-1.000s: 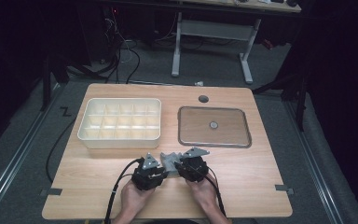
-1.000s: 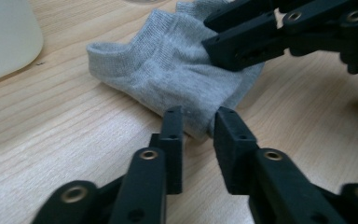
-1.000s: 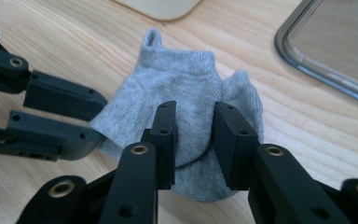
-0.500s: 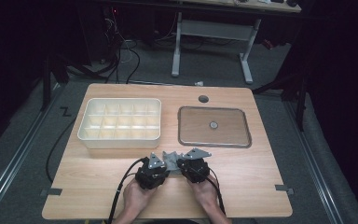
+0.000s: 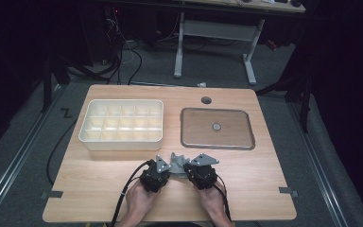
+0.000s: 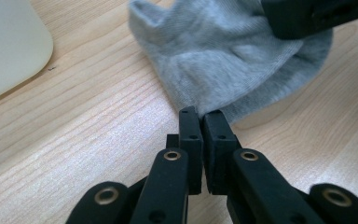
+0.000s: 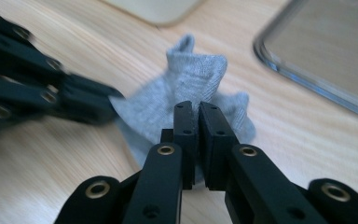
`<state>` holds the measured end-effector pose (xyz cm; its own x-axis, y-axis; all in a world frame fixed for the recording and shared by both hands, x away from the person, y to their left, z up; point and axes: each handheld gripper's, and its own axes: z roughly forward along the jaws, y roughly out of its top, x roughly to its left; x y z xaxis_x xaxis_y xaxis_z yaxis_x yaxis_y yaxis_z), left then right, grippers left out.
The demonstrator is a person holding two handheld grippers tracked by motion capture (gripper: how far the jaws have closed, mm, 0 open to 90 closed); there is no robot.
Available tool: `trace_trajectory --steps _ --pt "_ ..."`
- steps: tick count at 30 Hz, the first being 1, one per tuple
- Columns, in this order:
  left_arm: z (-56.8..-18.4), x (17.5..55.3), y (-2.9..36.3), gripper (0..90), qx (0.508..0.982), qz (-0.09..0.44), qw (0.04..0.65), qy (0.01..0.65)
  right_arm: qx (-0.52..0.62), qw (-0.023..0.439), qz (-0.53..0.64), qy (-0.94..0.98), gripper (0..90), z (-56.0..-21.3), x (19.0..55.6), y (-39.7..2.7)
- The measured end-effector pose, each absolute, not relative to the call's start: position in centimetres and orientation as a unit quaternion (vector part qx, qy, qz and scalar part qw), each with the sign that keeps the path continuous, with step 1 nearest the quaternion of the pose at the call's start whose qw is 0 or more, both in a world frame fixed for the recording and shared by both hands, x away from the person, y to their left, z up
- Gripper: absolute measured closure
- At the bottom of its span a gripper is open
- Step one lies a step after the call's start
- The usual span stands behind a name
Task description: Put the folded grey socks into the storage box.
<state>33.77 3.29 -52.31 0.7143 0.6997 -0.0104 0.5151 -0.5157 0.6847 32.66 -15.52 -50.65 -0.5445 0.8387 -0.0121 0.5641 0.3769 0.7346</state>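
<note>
A small grey sock (image 5: 177, 160) lies crumpled on the wooden table near its front edge, between my two grippers. My left gripper (image 6: 200, 114) is shut on the sock's (image 6: 223, 56) near edge; its jaws have just been closing, with the cloth pinched at their tips. My right gripper (image 7: 196, 108) is shut on the sock (image 7: 191, 74) from the other side, its pads pressed together over the fabric. In the high view the left gripper (image 5: 169, 169) and the right gripper (image 5: 187, 169) face each other, a hand on each.
A cream box (image 5: 121, 124) with several empty compartments stands behind the grippers on the left. A shallow clear tray (image 5: 183, 128) lies at the back right. A cable hole (image 5: 206, 100) sits near the table's far edge. Cables trail from both grippers toward the person.
Both hands stay where they were at the sock. Nothing on the table has visibly shifted.
</note>
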Motion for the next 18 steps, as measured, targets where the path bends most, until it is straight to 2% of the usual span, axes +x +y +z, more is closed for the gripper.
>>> trace_trajectory --steps 4,18 --pt "-52.3 33.5 3.2 87.3 0.863 0.134 0.34 0.348 0.448 0.193 0.334 0.806 86.0 -51.9 32.8 -15.7" --pt "-52.1 32.3 4.2 86.9 0.863 0.11 0.343 0.354 0.422 0.192 0.338 0.819 82.7 -52.1 32.8 -15.0"
